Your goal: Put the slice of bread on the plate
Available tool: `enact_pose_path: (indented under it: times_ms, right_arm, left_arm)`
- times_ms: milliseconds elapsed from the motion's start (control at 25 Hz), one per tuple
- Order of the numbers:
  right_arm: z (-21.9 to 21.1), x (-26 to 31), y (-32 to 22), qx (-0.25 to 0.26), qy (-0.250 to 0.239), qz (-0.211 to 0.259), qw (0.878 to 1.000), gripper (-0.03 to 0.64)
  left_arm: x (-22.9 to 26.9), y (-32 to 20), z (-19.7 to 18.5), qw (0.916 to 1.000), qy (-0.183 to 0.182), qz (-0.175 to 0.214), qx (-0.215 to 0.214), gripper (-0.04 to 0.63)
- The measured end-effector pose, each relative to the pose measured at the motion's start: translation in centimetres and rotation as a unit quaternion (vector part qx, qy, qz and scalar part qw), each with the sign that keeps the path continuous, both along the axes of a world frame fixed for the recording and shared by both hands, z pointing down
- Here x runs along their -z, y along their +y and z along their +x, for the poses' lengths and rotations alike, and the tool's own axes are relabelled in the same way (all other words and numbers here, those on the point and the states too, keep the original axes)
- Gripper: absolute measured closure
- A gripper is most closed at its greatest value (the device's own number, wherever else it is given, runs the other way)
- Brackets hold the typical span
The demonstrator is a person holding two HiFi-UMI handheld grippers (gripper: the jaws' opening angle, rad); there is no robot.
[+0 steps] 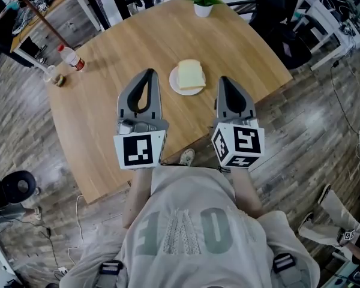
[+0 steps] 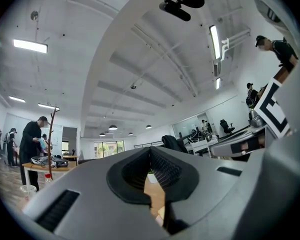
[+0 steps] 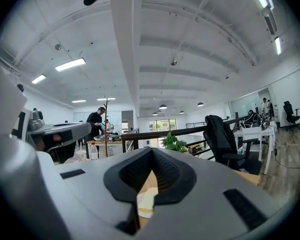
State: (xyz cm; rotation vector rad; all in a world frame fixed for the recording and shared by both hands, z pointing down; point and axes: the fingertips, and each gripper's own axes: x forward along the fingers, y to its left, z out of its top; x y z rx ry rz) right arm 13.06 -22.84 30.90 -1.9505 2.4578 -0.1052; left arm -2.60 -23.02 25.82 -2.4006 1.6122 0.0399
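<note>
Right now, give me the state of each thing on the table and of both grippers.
slice of bread: lying flat on the plate
plate: right side up, carrying the bread
left gripper: shut, empty
right gripper: shut, empty
bottle: upright, capped
potted plant: upright

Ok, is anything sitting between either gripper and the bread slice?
Nothing visible. Only bare table lies between the left gripper, the right gripper and the bread slice, which already lies on the plate.

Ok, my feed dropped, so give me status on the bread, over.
Left tongs shut, empty. Right tongs shut, empty. Bread slice lying on the plate. Nothing in the way.
</note>
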Motion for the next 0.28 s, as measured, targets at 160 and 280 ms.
enact_pose_path:
  times_ms: [160, 280]
  right_arm:
    - [-0.9, -0.3, 0.0, 0.008, 0.021, -0.004, 1.0, 0.598]
    - [-1.3, -0.4, -0.1, 0.014, 0.024, -0.007, 1.0, 0.598]
  left_arm:
    - [-0.3, -0.1, -0.1, 1.0, -0.002, -0.004, 0.001, 0.586]
    - [-0.4, -0.2, -0.2, 1.0, -0.001, -0.007, 0.002, 0.586]
